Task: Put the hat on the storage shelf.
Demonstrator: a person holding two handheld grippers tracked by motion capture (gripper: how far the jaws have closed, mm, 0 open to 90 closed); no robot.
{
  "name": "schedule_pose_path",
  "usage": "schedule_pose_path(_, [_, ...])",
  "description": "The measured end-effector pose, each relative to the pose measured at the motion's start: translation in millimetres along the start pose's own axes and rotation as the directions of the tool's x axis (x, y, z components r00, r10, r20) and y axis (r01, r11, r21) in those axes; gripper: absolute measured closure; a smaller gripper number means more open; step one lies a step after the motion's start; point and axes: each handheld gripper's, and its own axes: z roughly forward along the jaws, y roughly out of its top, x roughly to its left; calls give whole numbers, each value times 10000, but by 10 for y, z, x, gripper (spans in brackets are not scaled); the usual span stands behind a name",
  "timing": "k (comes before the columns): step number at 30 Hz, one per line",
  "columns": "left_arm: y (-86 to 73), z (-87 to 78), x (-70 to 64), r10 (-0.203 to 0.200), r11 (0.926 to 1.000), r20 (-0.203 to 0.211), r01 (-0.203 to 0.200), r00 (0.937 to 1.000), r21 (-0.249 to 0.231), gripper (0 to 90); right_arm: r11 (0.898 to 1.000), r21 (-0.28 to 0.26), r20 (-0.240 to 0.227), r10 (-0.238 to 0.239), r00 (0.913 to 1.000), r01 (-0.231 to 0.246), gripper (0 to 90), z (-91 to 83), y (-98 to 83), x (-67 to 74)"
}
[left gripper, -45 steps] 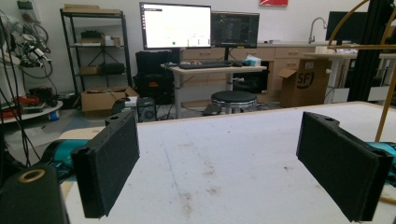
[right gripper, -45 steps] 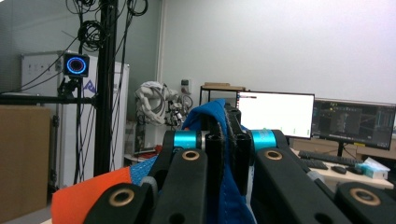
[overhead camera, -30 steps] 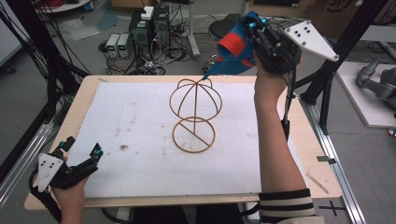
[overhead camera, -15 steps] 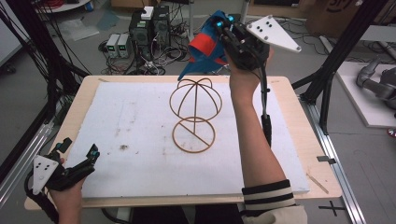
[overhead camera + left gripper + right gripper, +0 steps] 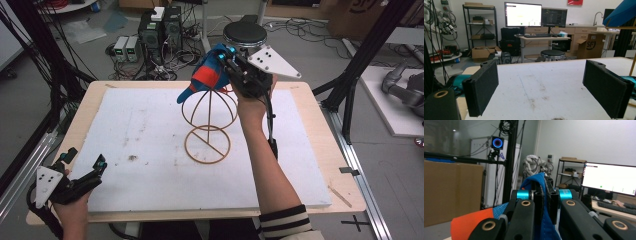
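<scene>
Gripping a blue and orange cap [image 5: 204,77] in the right gripper [image 5: 226,64], raised above the far middle of the counter [image 5: 320,150], jaws clamped tight on a fold of blue fabric, as seen close up in the right gripper view [image 5: 544,202] with the orange panel [image 5: 471,223] drooping at lower left. Hovering the cap right over the top of a wire hat stand [image 5: 208,124], brim pointing toward the counter's left side; impossible to tell whether the fabric is touching the wire dome or hanging just above it. Standing upright on the white foam sheet [image 5: 150,145] covering the counter, a little toward the far edge from centre, the stand's ring base lying flat with a bar across it. Resting the left gripper [image 5: 85,172] at the near left corner of the counter, held low in the left hand [image 5: 72,212], jaws spread wide apart with nothing between them, the two black pads [image 5: 482,90] framing bare, scuffed sheet in the left gripper view. Showing a dark smudge [image 5: 132,158] on the sheet left of the stand. Reaching the right forearm across the near edge, a striped sleeve [image 5: 282,222] bunching at the elbow. Peeking into the top right of the left gripper view, the blue brim [image 5: 621,12].
</scene>
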Motion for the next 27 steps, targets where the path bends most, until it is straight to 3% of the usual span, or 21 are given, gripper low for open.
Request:
schedule_pose_path(6, [-5,14,-25,76,10000,73,-77,9999,48,134,9986,432,-211,-308,9993,317,881,-61,-54,30])
schedule_pose_path(8, [-4,13,-31,81,10000,70,-81,9999,54,134,9954,851,-295,-410,9987,434,881,-57,-132,42])
schedule_pose_path(19, [-9,13,-16,55,10000,50,-55,10000,65,134,9841,1602,-522,-692,9962,767,869,-32,-398,140])
schedule_pose_path(27, [-7,12,-18,62,9999,44,-63,10000,84,134,9820,1660,-610,-807,9949,898,779,-33,-457,174])
